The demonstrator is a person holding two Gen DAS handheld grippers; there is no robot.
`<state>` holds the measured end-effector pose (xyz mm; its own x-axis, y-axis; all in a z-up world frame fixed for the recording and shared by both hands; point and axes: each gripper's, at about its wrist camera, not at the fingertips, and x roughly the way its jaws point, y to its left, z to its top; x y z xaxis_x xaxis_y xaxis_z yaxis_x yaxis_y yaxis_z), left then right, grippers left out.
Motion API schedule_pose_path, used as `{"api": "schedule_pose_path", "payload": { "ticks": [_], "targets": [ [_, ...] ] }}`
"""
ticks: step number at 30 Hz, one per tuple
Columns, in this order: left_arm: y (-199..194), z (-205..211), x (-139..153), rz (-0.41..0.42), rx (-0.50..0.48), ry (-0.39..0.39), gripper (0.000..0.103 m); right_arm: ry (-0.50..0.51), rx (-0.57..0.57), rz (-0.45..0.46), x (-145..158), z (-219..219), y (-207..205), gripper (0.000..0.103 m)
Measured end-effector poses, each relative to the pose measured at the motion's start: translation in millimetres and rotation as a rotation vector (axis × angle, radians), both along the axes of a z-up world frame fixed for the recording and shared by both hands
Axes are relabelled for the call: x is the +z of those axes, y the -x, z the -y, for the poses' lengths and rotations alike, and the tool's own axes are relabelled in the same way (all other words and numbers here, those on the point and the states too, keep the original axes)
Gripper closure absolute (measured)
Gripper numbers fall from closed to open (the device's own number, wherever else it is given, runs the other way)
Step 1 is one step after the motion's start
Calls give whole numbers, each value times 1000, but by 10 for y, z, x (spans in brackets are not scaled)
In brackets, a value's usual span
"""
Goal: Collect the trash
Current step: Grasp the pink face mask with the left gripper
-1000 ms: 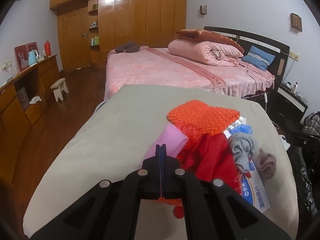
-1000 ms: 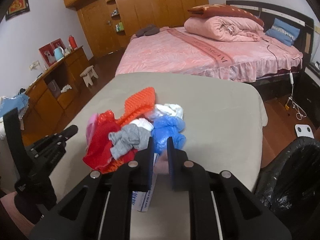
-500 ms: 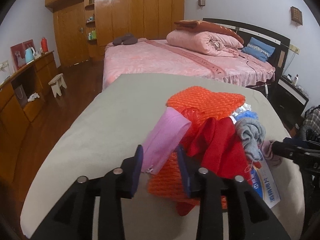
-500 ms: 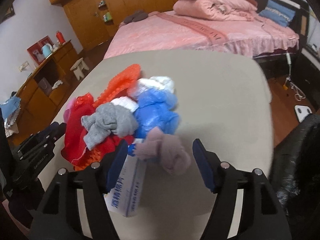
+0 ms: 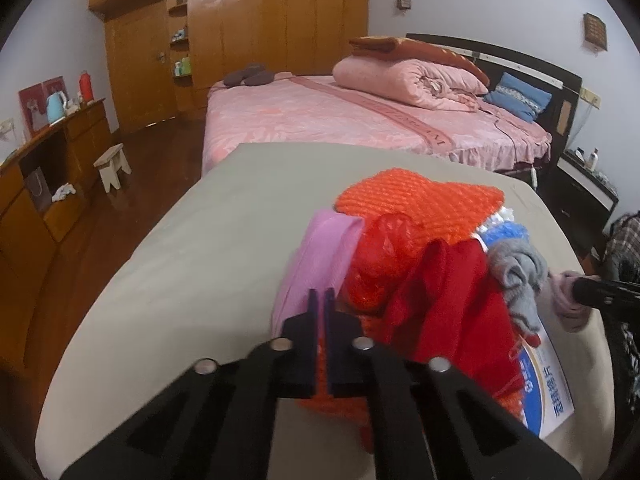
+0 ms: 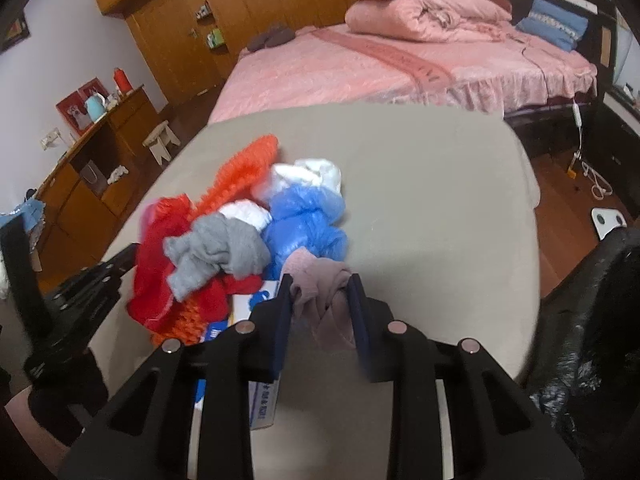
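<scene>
The setting is a bedroom: a pink bed (image 5: 360,120) at the back, a wooden wardrobe (image 5: 240,32) along the far wall, and a beige-covered counter (image 5: 200,260) in the foreground. The trash lies in one pile on the side of the counter nearer the left hand, which keeps every item within reach of both tools.

Pile contents: an orange knitted mesh (image 5: 420,204) at the far side, a red plastic bag (image 5: 380,264), a red cloth (image 5: 452,300), a grey sock (image 6: 216,252), a blue plastic bag (image 6: 308,220), a white bag (image 6: 312,172) and a printed carton (image 5: 548,384) underneath at the near edge. A black trash bag (image 6: 592,320) hangs beside the counter on the right, probably as the drop point.

Left tool (image 5: 319,300): clenched, pads together. It sits at the lower edge of the pink cloth (image 5: 320,256); whether any fabric is pinched cannot be told.

Right tool (image 6: 320,292): jaws closing on the mauve sock (image 6: 320,284), which is between the pads and already touched by both. The sock is bunched at the near-right edge of the pile, partly over the carton.

Orientation: the mauve sock is a knotted wad, so its long axis is not marked; its loose end trails toward the camera. The pink cloth runs lengthwise away from the left tool, toward the orange mesh.
</scene>
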<state>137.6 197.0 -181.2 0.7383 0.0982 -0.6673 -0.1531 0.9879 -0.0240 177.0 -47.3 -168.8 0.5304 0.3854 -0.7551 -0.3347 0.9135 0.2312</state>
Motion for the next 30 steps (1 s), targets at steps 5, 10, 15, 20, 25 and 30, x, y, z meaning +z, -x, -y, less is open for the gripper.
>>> {"api": "schedule_pose_path", "payload": {
  "ticks": [5,10,15,20,25,30],
  "targets": [
    [106,-100,134,47,30,3,103,-13,-1,51,206,61,76,76],
    [113,-168,117,22,38,14,103,-22,2,62,275,78,91,76],
    [-21,-199,-31,-39,40,20,75,-1,4,48,187,1,33,76],
    [-183,-166,-139,-68,21,12,60,8,-3,35,87,-64,-63,76],
    [-392,-209,-322,-132,-4,45,70,22,2,33,26,-120,-95,76],
    [-370,-299,-324,-116,-12,117,97,23,3,23,-5,-129,-92,76]
  ]
}}
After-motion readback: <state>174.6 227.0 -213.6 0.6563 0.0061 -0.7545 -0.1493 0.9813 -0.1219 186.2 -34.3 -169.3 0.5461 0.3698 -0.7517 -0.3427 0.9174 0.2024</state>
